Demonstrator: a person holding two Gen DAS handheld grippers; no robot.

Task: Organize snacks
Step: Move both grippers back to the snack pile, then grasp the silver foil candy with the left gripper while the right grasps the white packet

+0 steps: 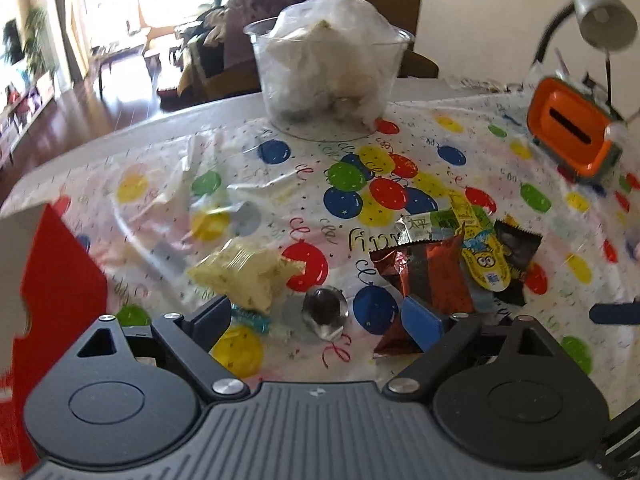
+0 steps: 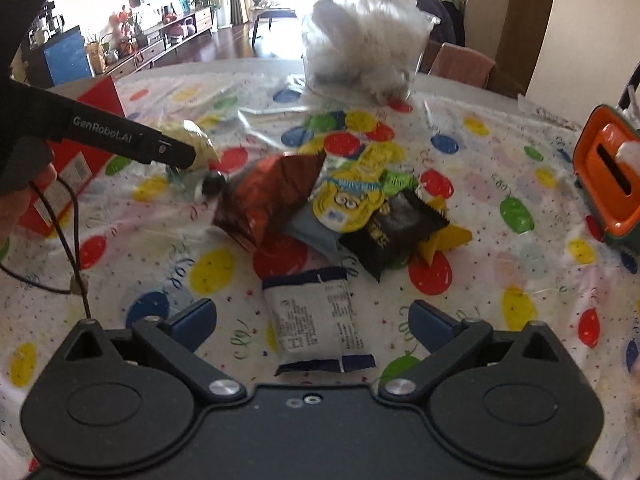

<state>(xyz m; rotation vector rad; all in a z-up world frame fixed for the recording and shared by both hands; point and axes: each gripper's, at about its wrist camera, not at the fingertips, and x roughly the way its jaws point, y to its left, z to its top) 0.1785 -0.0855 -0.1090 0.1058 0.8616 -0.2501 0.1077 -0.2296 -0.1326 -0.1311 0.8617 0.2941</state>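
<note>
Loose snacks lie on a balloon-print tablecloth [image 1: 420,148]. My left gripper [image 1: 318,318] is open, low over the cloth; a clear jelly cup with a dark centre [image 1: 324,312] sits between its fingers, a pale yellow packet [image 1: 244,276] by the left finger and a shiny red-brown packet [image 1: 424,276] by the right. A yellow cartoon packet [image 1: 480,252] and a black packet [image 1: 516,252] lie beyond. My right gripper [image 2: 314,322] is open around a white packet with blue ends [image 2: 320,324]. The pile shows there too: red-brown packet [image 2: 272,196], yellow cartoon packet [image 2: 348,196], black packet [image 2: 392,228].
A clear tub stuffed with white wrapping [image 1: 328,76] stands at the table's far side. An orange-lidded box [image 1: 572,132] and a desk lamp [image 1: 600,12] stand at the right. A red carton [image 1: 56,304] stands at the left. The left gripper's body [image 2: 128,136] crosses the right wrist view.
</note>
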